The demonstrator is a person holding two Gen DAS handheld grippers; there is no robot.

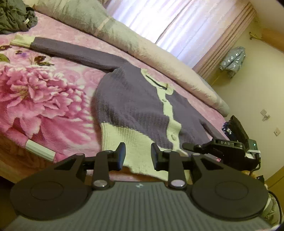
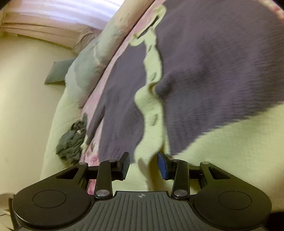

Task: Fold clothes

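Note:
A purple knitted cardigan (image 1: 134,99) with cream hem, button placket and cuffs lies flat on a pink floral blanket (image 1: 44,92). One sleeve (image 1: 71,51) stretches out to the far left. My left gripper (image 1: 138,156) hovers at the cream hem near the bed edge, its jaws apart and its pads clear of the cloth. At the hem's right end sits my right gripper's black housing (image 1: 225,147). In the blurred right wrist view, my right gripper (image 2: 144,166) is open over the cardigan (image 2: 213,71), with a flap of the cream placket (image 2: 147,110) running down between its fingers, not pinched.
A rolled grey and pink quilt (image 1: 124,35) runs along the far side of the bed. A dark grey garment heap (image 1: 14,16) lies at the far left corner. A small white block (image 1: 40,150) rests on the near bed edge. Curtains (image 1: 168,21) and a wall stand beyond.

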